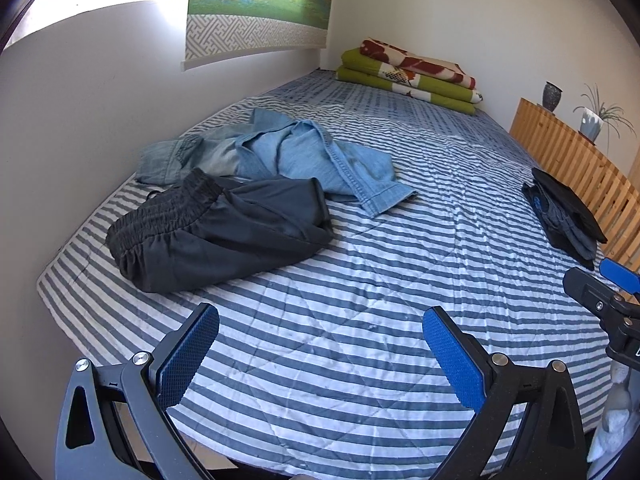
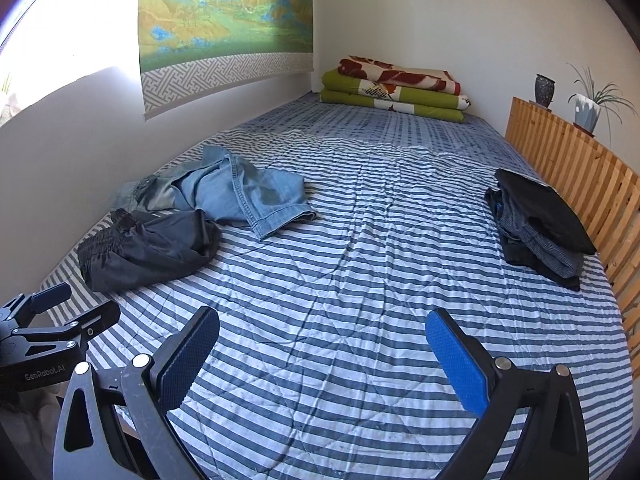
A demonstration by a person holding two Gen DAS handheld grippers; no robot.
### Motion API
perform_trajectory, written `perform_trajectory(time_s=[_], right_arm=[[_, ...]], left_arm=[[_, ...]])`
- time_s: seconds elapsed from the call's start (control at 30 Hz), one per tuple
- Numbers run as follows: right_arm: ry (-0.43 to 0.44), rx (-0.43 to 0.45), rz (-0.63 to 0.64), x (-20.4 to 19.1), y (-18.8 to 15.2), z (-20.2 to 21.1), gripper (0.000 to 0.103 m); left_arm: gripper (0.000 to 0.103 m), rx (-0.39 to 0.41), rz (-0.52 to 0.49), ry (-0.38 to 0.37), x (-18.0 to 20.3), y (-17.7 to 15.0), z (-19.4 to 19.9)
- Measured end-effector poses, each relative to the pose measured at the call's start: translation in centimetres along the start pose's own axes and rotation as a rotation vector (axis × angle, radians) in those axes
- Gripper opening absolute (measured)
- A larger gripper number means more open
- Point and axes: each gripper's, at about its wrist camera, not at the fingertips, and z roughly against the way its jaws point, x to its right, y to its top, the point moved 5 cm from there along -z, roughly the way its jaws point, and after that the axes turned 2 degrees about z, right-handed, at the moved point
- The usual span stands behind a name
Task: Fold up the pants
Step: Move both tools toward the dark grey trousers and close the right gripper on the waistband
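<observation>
dark pants (image 1: pixel 216 232) crumpled, waistband toward wall

Blue-and-white striped bedspread (image 2: pixel 360 280); on it dark grey pants (image 1: pixel 216 236), light blue denim jeans (image 1: pixel 288 152), green floral folded blankets (image 2: pixel 392 92); blue gripper pads (image 1: pixel 452 360).

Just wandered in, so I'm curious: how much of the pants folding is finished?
Done: a folded dark stack by the wooden rail. In hand: nothing; the left tool and right tool hang open over the bedspread. Left: crumpled black pants and jeans.
</observation>
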Motion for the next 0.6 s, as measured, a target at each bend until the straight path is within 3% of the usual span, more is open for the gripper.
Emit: perform_trajectory(time_s=[0.33,0.6], right_arm=[[0.137,-0.07,0.14,-8.8,3.8,-6.0,0.088],[0.238,-0.11,0.256,-17.4,6.1,-10.4,0.075]], left_arm=[[0.1,-0.004,0.163,0.12,-11.3,0.2,-1.7],[0.099,0.004,0.241,0.185,-17.5,0.2,-2.1]])
